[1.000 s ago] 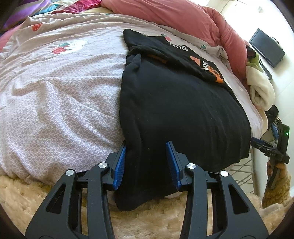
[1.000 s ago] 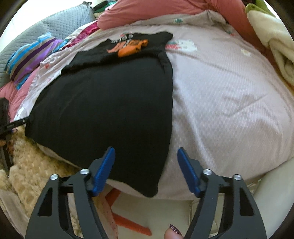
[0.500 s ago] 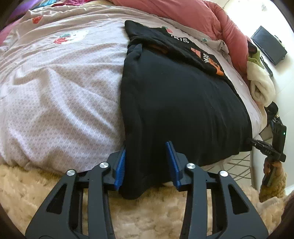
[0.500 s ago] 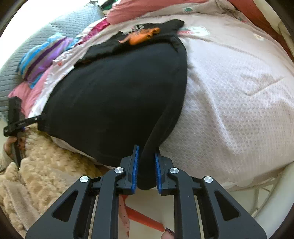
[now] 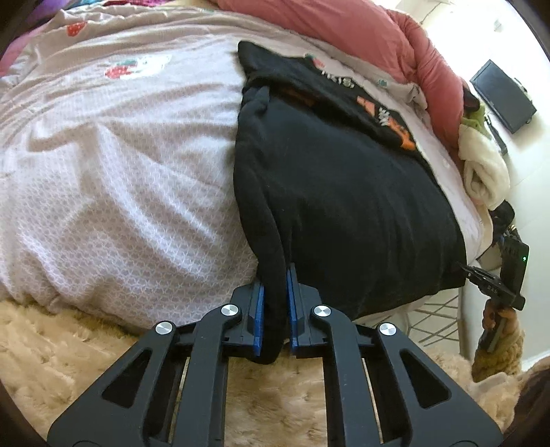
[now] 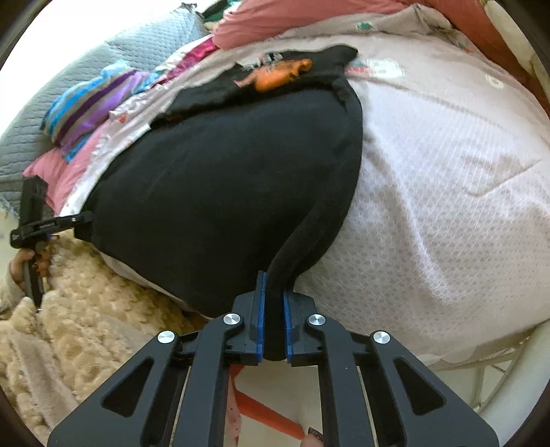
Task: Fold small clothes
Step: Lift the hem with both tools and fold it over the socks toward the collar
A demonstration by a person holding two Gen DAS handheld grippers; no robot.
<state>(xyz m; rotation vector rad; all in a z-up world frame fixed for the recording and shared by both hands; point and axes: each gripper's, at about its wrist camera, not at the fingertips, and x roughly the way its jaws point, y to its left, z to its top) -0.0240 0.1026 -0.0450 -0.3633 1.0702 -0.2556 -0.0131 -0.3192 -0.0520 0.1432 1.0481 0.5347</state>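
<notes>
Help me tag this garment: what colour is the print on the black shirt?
Orange, with some white lettering, on the black shirt; clearest in the right wrist view.

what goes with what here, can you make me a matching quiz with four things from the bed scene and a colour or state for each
Things:
1. shirt
2. blanket
3. left gripper
4. sheet

Colour or state:
A. pink, bunched at the far side of the bed
B. pale, with strawberry prints
C. black, with an orange print
D. shut on a shirt corner

Pairs: 1-C, 2-A, 3-D, 4-B
</notes>
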